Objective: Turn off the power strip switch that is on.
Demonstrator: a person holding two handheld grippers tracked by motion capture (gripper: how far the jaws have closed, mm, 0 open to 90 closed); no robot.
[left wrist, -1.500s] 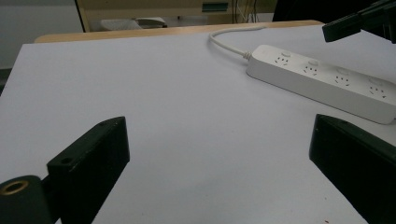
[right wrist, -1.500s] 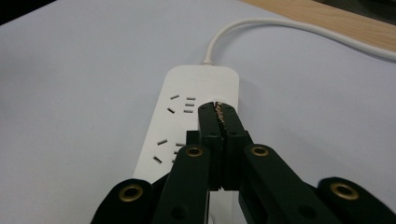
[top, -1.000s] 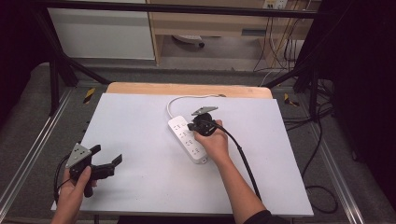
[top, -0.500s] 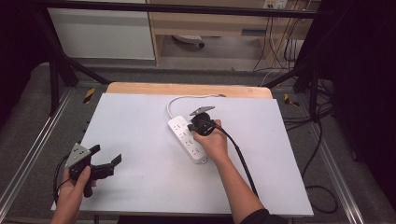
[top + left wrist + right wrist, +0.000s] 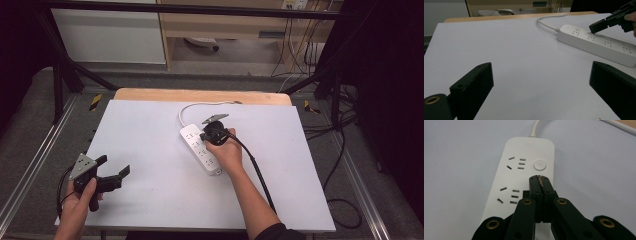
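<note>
White table [image 5: 150, 200] takes up the middle of the high view, with a wooden edge strip [image 5: 150, 94] along its far side. White power strip [image 5: 199, 147] lies flat just right of frame centre, running diagonally toward lower right; its white cord [image 5: 192, 106] loops off toward the far edge. Right hand [image 5: 227, 152] rests over the strip's middle. Right gripper [image 5: 540, 178] has its jaws pressed together, nothing between them, tips over the strip near its round button [image 5: 540, 165]. Left gripper [image 5: 113, 171] sits low at lower left of the frame, jaws spread wide and empty, well apart from the strip.
</note>
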